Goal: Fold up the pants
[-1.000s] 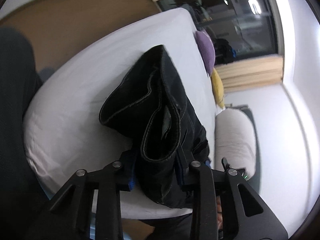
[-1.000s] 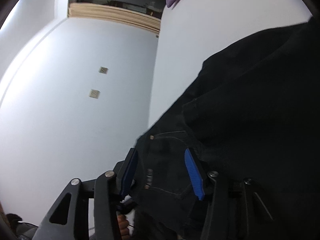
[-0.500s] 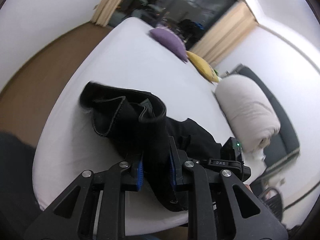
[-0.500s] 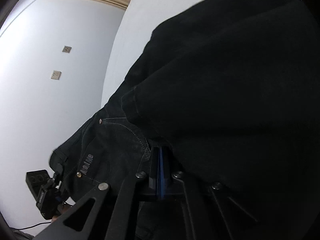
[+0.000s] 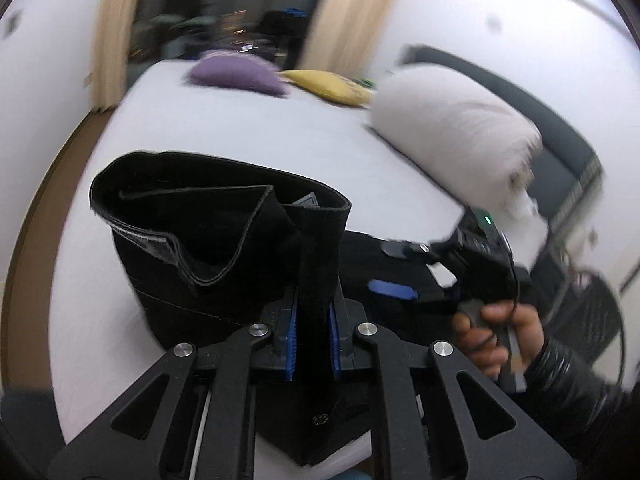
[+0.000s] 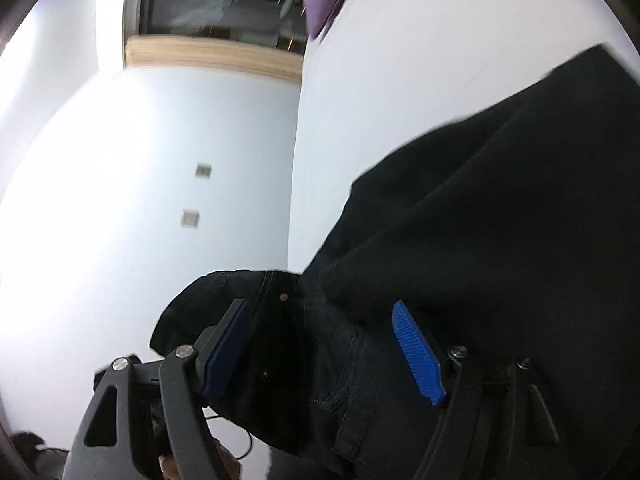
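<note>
Left wrist view shows the left gripper (image 5: 312, 332) with its jaws pinched tight on a fold of the black pants (image 5: 224, 248); the jaws have just been closing, and the cloth sits squeezed between the blue pads. This end of the pants is lifted off the white bed (image 5: 224, 128) and stands up like a soft tube, with its open hem facing up and toward the camera. I think it is held up high so this end can be carried over and laid on the other part. The rest of the pants lies flat on the bed, near its front edge. The right gripper (image 5: 404, 280) is off to the right, held by a hand (image 5: 492, 336), low over that flat part. Right wrist view shows its jaws wide apart; they have just been opening, and the waist part with its stitches and rivets lies between the blue pads (image 6: 418, 354), but the pads do not press on it. I think that side is let go because it is already where it should be. The long way of the pants runs from the lifted end in the left jaws across to the waist at the right gripper, along the front of the bed. A purple pillow (image 5: 236, 74), a yellow pillow (image 5: 328, 86) and a rolled white blanket (image 5: 452, 128) sit far back, well apart from the pants.
</note>
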